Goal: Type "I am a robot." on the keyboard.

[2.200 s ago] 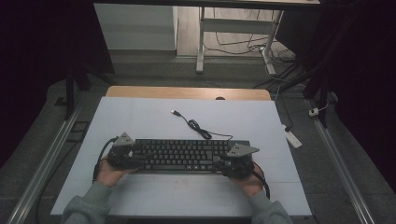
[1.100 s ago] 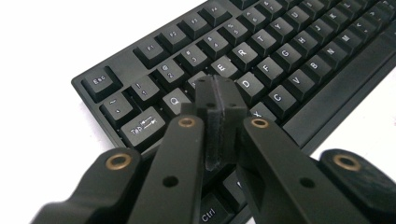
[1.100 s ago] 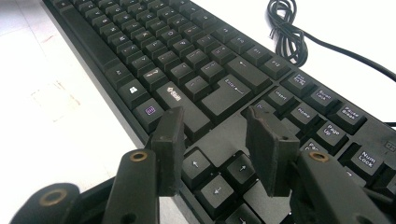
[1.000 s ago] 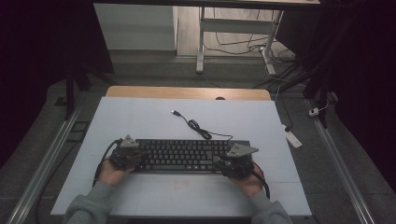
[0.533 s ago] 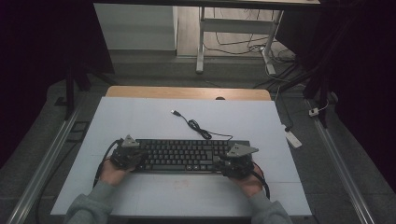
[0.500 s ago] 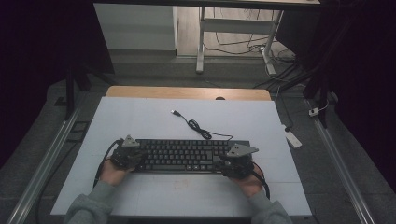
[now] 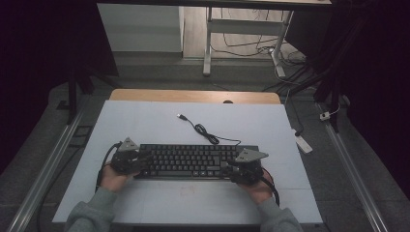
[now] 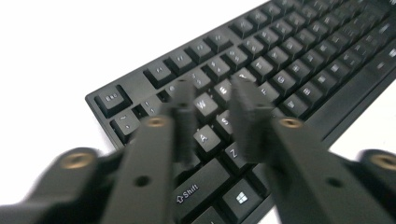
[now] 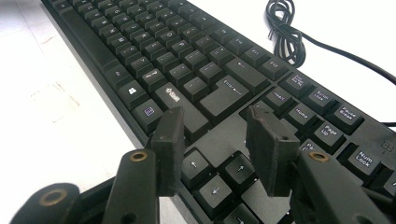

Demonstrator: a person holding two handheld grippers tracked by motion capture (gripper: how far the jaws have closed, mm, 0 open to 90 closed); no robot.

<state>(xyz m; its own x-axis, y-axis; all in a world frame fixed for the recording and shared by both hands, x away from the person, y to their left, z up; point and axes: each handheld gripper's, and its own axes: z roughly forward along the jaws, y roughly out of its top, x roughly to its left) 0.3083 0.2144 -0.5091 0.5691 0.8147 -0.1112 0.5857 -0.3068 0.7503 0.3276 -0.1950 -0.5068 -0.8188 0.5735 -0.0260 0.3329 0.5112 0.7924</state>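
So the keyboard (image 7: 191,162) sits on the table (image 7: 145,121), toward the near edge. Left gripper (image 7: 138,159) is over the keyboard's left end, right gripper (image 7: 231,166) over its right end by the arrow keys. The cable (image 7: 205,134) runs off behind the keyboard, with its plug (image 7: 181,117) lying farther back toward the middle of the table.

Grey-green knit sleeves (image 7: 92,212). Left gripper (image 8: 212,100) and right gripper (image 9: 215,140): matte black arms, brass-ringed screw holes, flat worn pads. Grey triangular top plates (image 7: 250,155), black cables (image 7: 273,186) trailing.
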